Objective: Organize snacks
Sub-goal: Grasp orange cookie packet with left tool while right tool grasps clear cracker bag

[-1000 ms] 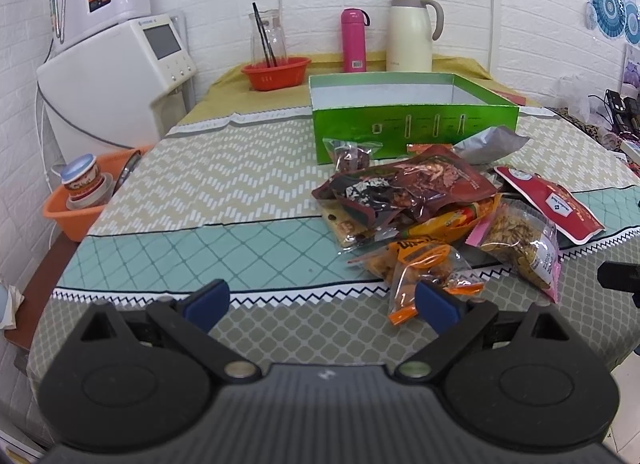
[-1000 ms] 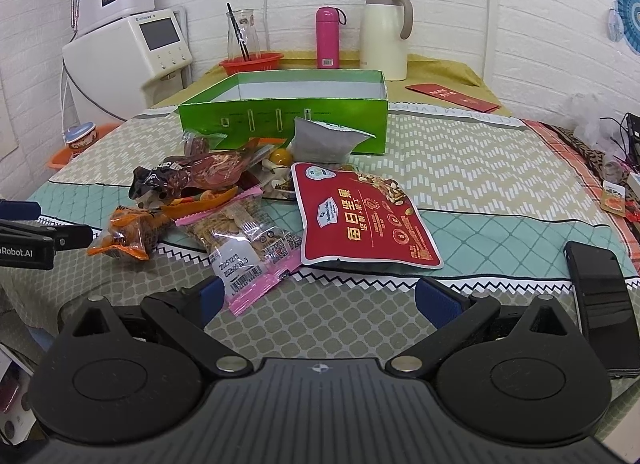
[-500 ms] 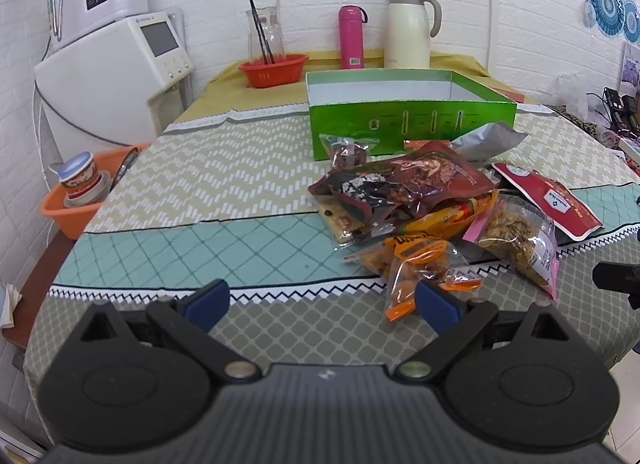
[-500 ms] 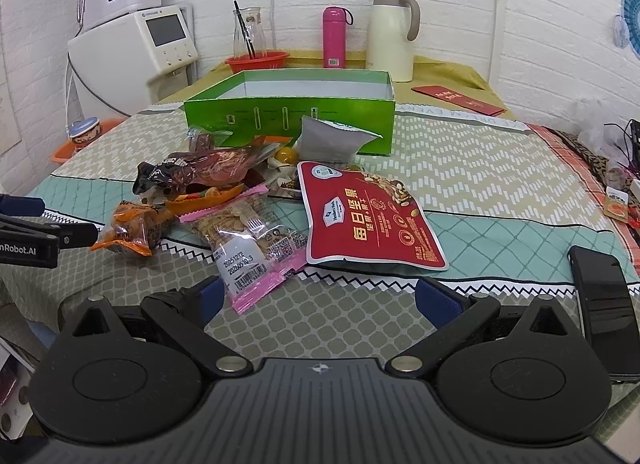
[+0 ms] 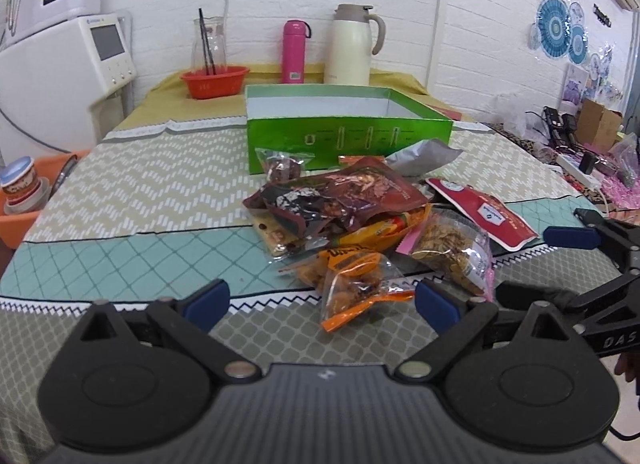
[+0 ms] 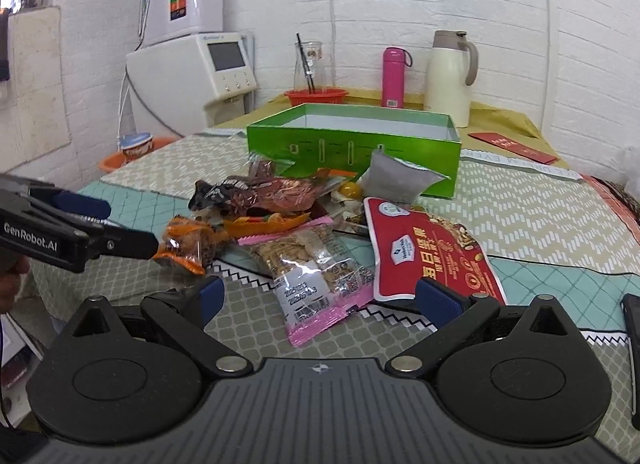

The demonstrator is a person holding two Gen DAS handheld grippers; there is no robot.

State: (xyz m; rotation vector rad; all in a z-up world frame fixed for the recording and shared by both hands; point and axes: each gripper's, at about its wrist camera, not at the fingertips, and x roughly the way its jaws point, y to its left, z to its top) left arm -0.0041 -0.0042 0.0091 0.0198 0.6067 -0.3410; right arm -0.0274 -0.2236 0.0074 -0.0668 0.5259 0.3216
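Two wide-open tools over a heap of snack packets.

The left tool [image 5: 320,300], at the bottom of its frame, is spread wide, empty, with an orange packet [image 5: 358,290] lying between its tips. The right tool [image 6: 320,296] gapes likewise over a pink-edged packet [image 6: 316,276]. Beyond, at centre frame, a red pouch [image 6: 430,260] and brown packet [image 5: 344,196] lie on the counter [image 5: 132,192] before the green box [image 5: 348,132].
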